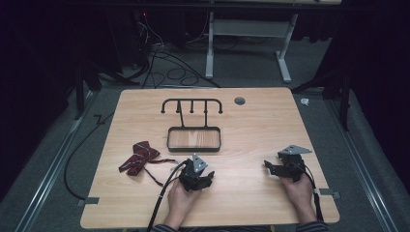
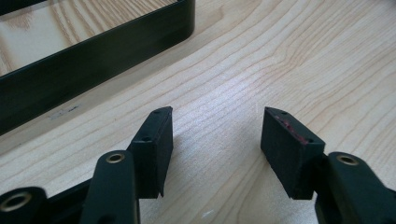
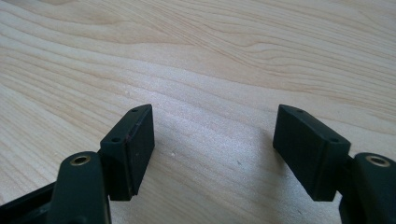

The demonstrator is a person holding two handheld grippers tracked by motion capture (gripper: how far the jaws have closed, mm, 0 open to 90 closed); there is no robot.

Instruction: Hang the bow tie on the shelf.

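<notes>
On the light wooden table (image 1: 251, 121), near its front edge, the person's two hands each rest with a gripper. Seen from the high view, the left gripper (image 1: 205, 180) sits just below and slightly right of a black rack (image 1: 193, 137), a low rectangular frame with a hooked rail rising behind it toward the far side of the table. Its jaws stand wide apart with bare wood between the pads; the left gripper view (image 2: 215, 142) shows nothing caught there, and a corner of the rack's black frame (image 2: 93, 56) lies just ahead and to the upper left. A dark red striped bow tie (image 1: 140, 158) lies flat on the table to the left of this gripper, close to the rack's front left corner but apart from it, its thin strap trailing toward the left hand (image 1: 180, 197). The right gripper (image 1: 270, 168) rests well apart on the right side of the table, held by the right hand (image 1: 299, 189). Its jaws are likewise spread wide and grasp nothing, with plain wood grain between them in the right gripper view (image 3: 212, 140).
</notes>
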